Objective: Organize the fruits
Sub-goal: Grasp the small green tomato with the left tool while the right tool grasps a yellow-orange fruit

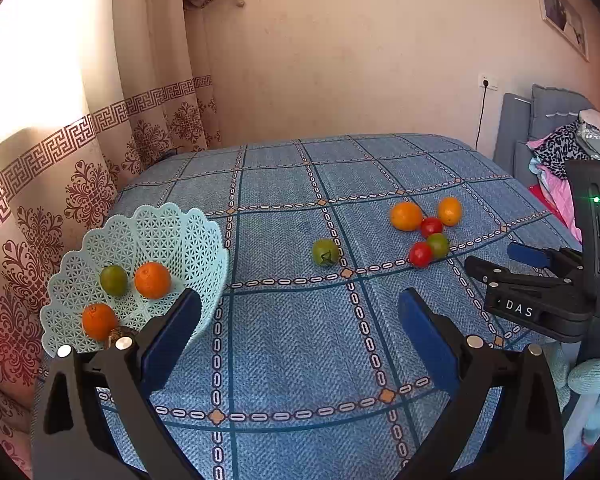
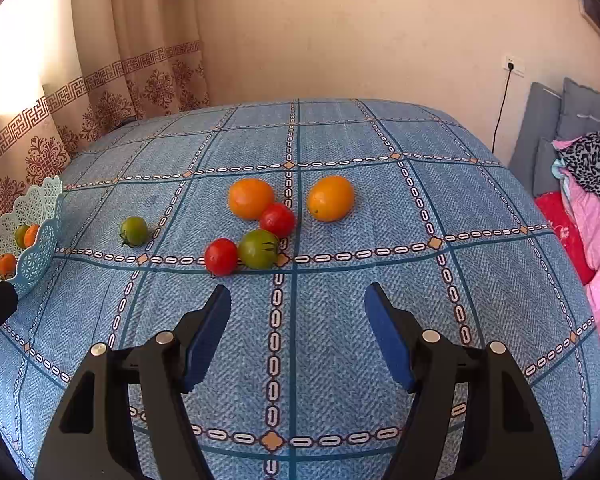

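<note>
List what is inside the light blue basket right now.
The basket holds two orange fruits and one green fruit. A small brownish item sits at its near edge, partly hidden by the left gripper's finger; I cannot identify it.

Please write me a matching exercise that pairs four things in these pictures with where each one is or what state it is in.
Things:
1. pale blue lattice plastic basket
2. lone green tomato
3. right tool
4. pair of large oranges

Places or states:
A. open and empty, above the blue checked tablecloth
B. at the far side of the fruit cluster
C. at the table's left edge, holding two oranges and a green fruit
D. alone on the cloth, between the basket and the cluster

Pairs: 1-C, 2-D, 3-A, 4-B
</note>
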{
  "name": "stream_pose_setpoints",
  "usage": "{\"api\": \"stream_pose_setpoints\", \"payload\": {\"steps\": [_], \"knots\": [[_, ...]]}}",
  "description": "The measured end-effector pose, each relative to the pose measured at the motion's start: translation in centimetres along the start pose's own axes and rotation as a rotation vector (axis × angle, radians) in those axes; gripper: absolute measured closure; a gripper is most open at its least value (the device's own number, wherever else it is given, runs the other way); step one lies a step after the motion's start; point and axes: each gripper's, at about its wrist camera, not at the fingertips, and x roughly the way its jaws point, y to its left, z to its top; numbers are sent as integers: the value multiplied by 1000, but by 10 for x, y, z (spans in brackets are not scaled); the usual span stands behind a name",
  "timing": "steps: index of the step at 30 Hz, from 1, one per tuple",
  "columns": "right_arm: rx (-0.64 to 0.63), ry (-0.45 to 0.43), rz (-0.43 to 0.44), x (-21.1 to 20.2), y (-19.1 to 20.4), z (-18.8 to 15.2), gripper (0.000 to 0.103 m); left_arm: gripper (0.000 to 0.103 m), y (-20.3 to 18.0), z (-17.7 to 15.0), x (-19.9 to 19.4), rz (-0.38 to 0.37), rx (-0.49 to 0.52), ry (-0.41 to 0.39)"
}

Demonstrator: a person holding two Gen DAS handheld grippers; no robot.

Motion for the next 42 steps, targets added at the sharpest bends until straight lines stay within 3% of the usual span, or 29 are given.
{"api": "stream_pose_setpoints", "payload": {"steps": [22, 26, 28, 37, 42], "knots": [[56, 36, -3, 55, -39, 50, 34, 3, -28, 24, 75, 8, 68, 97], [76, 42, 6, 67, -44, 55, 34, 15, -32, 27, 96, 5, 69, 119], [96, 50, 18, 73, -46, 57, 34, 16, -33, 30, 105, 2, 60, 128], [126, 57, 60, 91, -51, 59, 34, 37, -16, 37, 151, -60, -32, 213], [120, 55, 71, 94, -48, 61, 37, 54, -15, 31, 158, -87, -50, 219]]}}
